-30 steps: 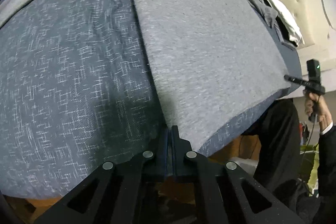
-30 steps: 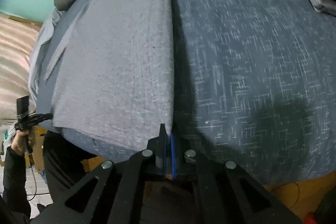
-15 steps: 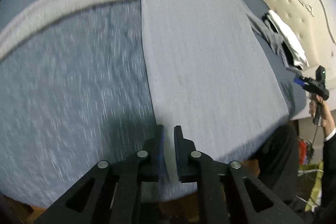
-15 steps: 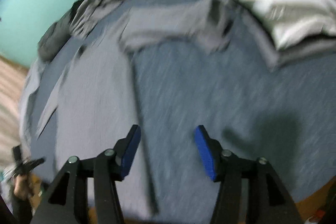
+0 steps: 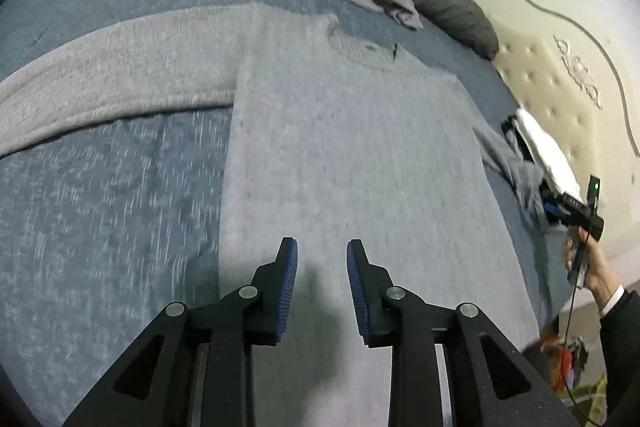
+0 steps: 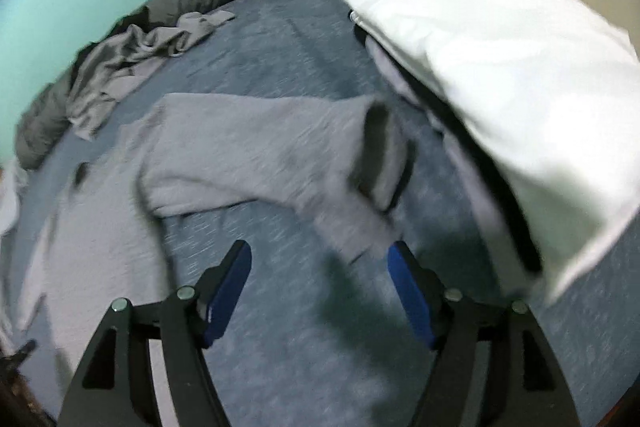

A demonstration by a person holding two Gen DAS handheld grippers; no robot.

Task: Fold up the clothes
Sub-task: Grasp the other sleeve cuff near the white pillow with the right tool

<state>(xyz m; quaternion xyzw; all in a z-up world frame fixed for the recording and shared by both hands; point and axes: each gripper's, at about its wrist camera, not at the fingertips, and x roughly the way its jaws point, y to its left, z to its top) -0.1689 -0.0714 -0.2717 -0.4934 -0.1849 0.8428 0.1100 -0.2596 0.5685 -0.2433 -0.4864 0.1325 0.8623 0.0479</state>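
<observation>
Blue bed (image 5: pixel 100 207) w/ grey sweater (image 5: pixel 340 147) spread flat. Right gripper (image 6: pixel 320 287), jaws wide apart, sits just below the sleeve (image 6: pixel 260 147) running upper left to lower right; left gripper (image 5: pixel 322 283), spread, over the body.

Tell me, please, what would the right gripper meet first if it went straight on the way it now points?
Most likely the outstretched sleeve of the light grey knit sweater: its cuff end lies just ahead of the open right gripper, on the blue bedspread. Blur makes depth uncertain.
</observation>
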